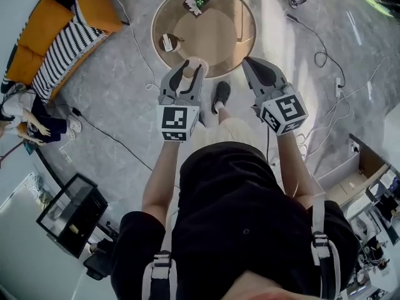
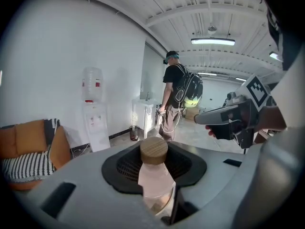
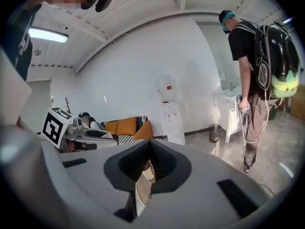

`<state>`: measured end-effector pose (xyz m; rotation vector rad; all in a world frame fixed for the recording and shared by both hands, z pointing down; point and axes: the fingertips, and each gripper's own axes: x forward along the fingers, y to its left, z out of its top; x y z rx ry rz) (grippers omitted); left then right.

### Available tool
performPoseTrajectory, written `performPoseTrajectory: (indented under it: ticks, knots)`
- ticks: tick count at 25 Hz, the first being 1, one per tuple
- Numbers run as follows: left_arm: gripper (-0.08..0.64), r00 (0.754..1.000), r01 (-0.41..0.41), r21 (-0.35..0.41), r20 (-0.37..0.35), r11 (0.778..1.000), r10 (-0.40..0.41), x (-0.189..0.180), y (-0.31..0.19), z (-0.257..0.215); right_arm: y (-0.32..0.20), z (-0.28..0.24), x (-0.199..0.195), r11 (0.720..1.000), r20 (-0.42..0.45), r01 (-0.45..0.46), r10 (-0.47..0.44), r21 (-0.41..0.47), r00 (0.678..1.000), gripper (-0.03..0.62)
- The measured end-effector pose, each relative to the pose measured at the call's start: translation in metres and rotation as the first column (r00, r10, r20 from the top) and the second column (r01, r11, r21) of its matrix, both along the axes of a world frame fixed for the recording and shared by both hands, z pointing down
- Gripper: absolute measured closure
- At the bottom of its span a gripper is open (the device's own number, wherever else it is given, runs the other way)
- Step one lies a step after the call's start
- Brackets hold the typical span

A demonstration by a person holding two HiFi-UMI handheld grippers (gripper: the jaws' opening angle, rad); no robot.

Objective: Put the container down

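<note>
In the head view your left gripper (image 1: 191, 71) sits just left of the middle of the frame, pinching the container (image 1: 195, 64) by its neck; the container hangs in the air at the near edge of the round table (image 1: 215, 39) in the upper middle, and I cannot tell whether it is over the top or just short of it; your right gripper (image 1: 253, 66) is level with it to the right, well apart from the container and carrying nothing. So the put-down is, as I judge it, not yet done; the next move calls for you to bring the container over a bare part of the table, away from the small plant (image 1: 199, 0) at its far side, lower it upright until the base rests, and only then spread the jaws. The left gripper view gives what the head view does not: the wooden lid (image 2: 153, 150) stands up out of the jaws and the pale body is clamped between them at the bottom middle; it shows no table, only a water dispenser (image 2: 93, 106) at the left and a person with a backpack (image 2: 178, 97) at the centre. In the right gripper view the jaws are pressed together, with only a thin pale slit between them; the table is absent here too.
</note>
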<state>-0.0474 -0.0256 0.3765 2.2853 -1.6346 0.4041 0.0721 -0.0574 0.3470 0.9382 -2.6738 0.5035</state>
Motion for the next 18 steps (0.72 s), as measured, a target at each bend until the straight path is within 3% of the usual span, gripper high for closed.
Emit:
performPoseTrajectory:
  ticks: [18]
  knots:
    - [0.422,1.000,-0.031,-0.106,-0.003,0.994,0.031,0.010,-0.024,0.097,0.006,0.076,-0.023,0.992,-0.047,0.042,-0.048,-0.118,0.998,0.588]
